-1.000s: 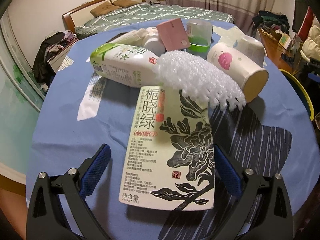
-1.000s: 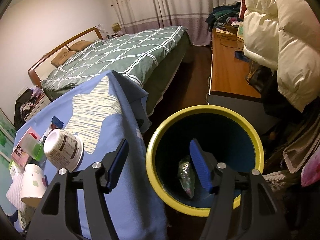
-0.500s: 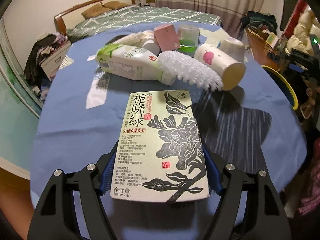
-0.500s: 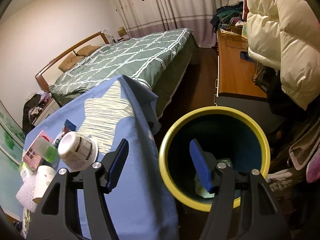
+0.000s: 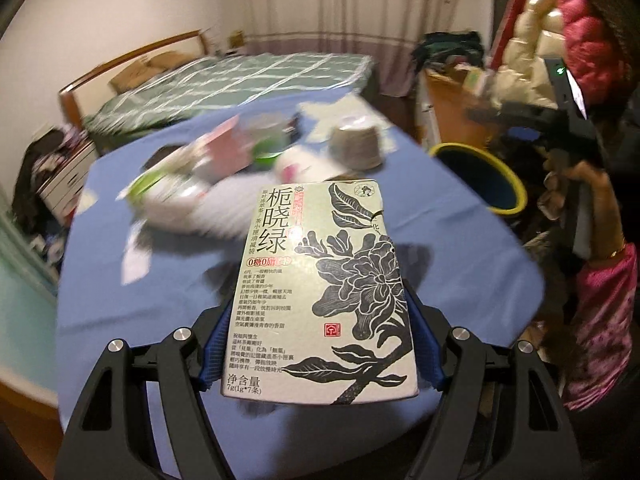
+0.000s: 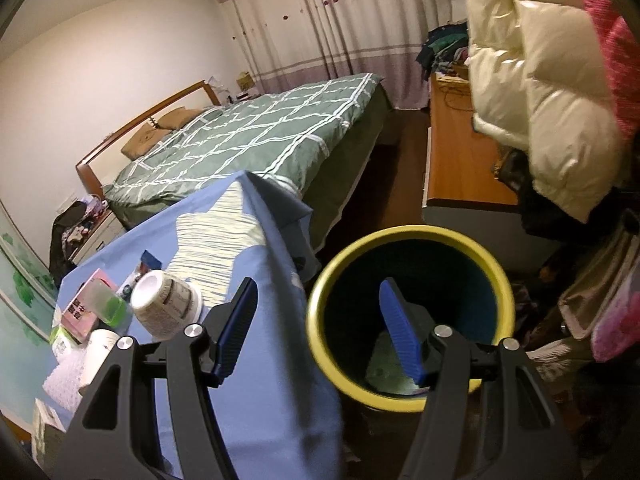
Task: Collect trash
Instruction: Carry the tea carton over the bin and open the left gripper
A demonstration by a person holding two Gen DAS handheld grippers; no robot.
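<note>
left gripper: clamped on tea box, above blue tablecloth | right gripper: jaws apart, empty, beside yellow-rimmed bin

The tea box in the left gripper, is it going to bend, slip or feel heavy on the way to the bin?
The tea box looks like thin cardboard, so probably light. It sticks out flat past the left gripper without sagging, so it seems fairly stiff. The pads hold only its lower edges, so it might pivot or slip if swung fast.
</note>
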